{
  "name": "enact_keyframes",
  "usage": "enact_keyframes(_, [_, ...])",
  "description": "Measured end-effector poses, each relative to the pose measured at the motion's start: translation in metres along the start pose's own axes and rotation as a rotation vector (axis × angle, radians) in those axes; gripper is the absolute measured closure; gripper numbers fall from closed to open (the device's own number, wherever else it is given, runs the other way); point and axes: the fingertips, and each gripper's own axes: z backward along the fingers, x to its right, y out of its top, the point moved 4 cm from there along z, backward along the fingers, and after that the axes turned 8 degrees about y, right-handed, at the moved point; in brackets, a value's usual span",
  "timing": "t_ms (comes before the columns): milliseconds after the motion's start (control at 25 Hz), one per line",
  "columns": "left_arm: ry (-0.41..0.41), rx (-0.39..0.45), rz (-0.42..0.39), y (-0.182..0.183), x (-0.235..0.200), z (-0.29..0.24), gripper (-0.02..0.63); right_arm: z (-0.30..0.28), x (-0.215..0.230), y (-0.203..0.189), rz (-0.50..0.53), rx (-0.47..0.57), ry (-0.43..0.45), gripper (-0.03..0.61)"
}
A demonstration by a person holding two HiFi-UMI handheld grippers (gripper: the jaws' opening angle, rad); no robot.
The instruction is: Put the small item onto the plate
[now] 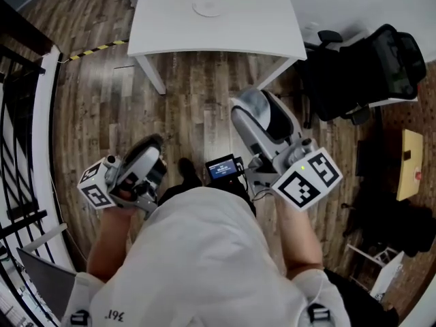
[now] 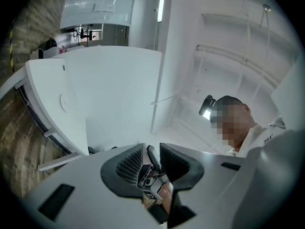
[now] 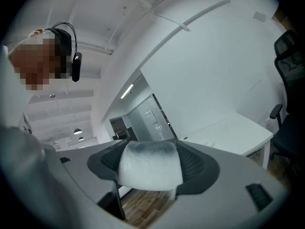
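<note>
Gripping the small item [image 3: 150, 168], a frosted whitish block, in the right claw [image 3: 150, 151], jaws pressing on its two flanks. Carrying it well above the wooden floor [image 1: 184, 94] rather than over any support. Pointing that claw toward 12 o'clock in the head view, at the white worktop [image 1: 238, 29], presumably lining up the carry.

Noting the plate [image 1: 208, 7] lying at 12 o'clock on the worktop, white on white and faint, well apart from the block.

Showing the left claw [image 2: 151, 162] with jaws at a narrow gap, clamping nothing, with only background gear glimpsed through the slit. Tilting that claw upward, close to the body at 8 o'clock. Judging this as parking it out of the way, one claw sufficing for the load.

Judging the task as partway: item secured, transport and release not yet done. Requiring next an advance to the worktop and a lowering over the plate's centre before parting the jaws.

Flagging one risk: pale plate giving poor contrast, making an off-centre release possible.
</note>
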Motion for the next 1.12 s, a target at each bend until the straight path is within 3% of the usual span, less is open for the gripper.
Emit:
enact_keyframes(480, [0.035, 0.023, 0.001, 0.044, -0.034, -0.013, 0.506, -0.069, 0.037, 0.003, -0.021, -0.038, 0.040, 0.261])
enact_keyframes(1120, [0.147, 0.092, -0.050, 0.119, -0.138, -0.155, 0.506, -0.182, 0.213, 0.074, -0.035, -0.121, 0.141, 0.261])
